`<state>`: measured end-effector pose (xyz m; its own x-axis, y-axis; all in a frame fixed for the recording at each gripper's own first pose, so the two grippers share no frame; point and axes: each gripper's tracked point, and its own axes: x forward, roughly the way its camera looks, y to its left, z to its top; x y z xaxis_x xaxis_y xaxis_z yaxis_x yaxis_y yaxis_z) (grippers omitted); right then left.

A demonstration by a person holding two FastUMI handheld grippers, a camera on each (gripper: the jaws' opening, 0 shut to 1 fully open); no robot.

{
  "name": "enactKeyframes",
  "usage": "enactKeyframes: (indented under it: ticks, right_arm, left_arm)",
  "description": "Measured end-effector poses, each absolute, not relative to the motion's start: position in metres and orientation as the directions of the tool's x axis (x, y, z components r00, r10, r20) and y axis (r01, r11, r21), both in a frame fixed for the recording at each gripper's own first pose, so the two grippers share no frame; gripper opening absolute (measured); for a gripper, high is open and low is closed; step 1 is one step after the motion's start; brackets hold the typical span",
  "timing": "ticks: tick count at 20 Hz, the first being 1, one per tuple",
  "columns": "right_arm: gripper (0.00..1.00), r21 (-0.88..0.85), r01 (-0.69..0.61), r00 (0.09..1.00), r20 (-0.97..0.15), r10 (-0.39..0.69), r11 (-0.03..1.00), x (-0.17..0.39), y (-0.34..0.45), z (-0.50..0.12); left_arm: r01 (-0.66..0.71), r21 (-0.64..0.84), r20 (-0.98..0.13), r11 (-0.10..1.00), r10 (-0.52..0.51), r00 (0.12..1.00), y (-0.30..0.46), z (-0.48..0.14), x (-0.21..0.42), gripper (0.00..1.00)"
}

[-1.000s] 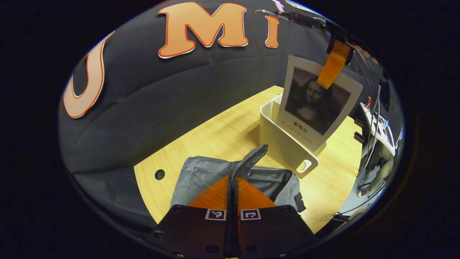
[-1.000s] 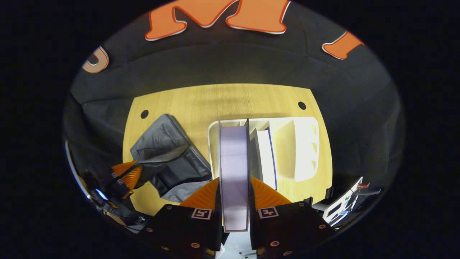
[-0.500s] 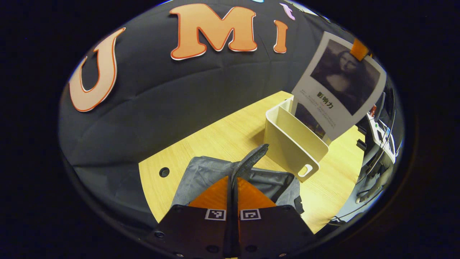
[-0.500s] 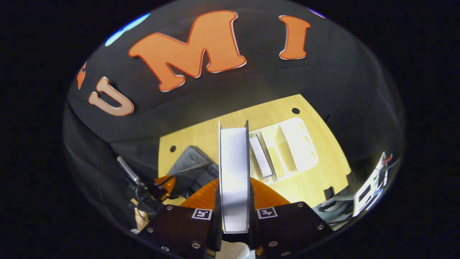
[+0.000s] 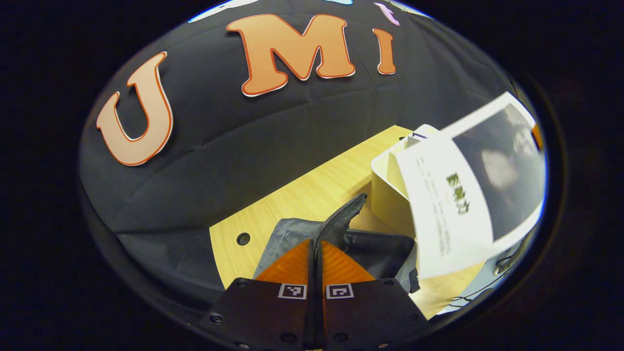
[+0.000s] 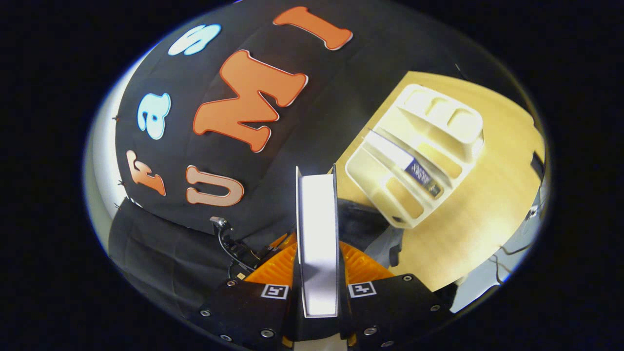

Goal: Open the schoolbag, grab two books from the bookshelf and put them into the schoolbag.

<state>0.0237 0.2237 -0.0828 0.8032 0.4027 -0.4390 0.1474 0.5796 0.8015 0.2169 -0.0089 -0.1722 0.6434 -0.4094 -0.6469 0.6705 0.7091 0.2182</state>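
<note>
In the left gripper view my left gripper (image 5: 315, 253) is shut on the zipper edge of the grey schoolbag (image 5: 287, 233), holding its flap up so the dark opening (image 5: 378, 246) shows. A white book (image 5: 468, 195) with a dark portrait cover hangs tilted over the bag's right side. In the right gripper view my right gripper (image 6: 318, 253) is shut on that book (image 6: 318, 234), seen edge-on, above the schoolbag (image 6: 358, 224). The white bookshelf (image 6: 463, 124) stands on the table with another book (image 6: 407, 163) in one slot.
The light wooden table (image 5: 302, 195) has a round cable hole (image 5: 243, 239) near its left edge. The white bookshelf (image 5: 387, 195) stands just behind the bag. The left gripper's body (image 6: 234, 246) shows low left in the right gripper view.
My right gripper has lifted the book out of the bookshelf and carried it left and down, tilting it over the bag's opening. The left gripper keeps holding the bag's edge.
</note>
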Motion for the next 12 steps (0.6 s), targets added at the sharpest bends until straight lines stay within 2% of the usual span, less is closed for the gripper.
enactKeyframes:
  ticks: [3, 12]
  right_arm:
    - [0.30, 0.823, 0.179, 0.792, -0.446, 0.418, 0.539, 0.023, 0.244, -0.130]
    - [0.30, 0.824, 0.321, 0.747, -0.523, 0.409, 0.467, 0.085, 0.302, -0.232]
  left_arm:
    - [0.684, 0.240, -0.642, 0.689, -0.416, 0.644, -0.010, -0.167, 0.216, 0.00]
    - [0.724, 0.276, -0.646, 0.632, -0.436, 0.627, -0.023, -0.154, 0.213, 0.00]
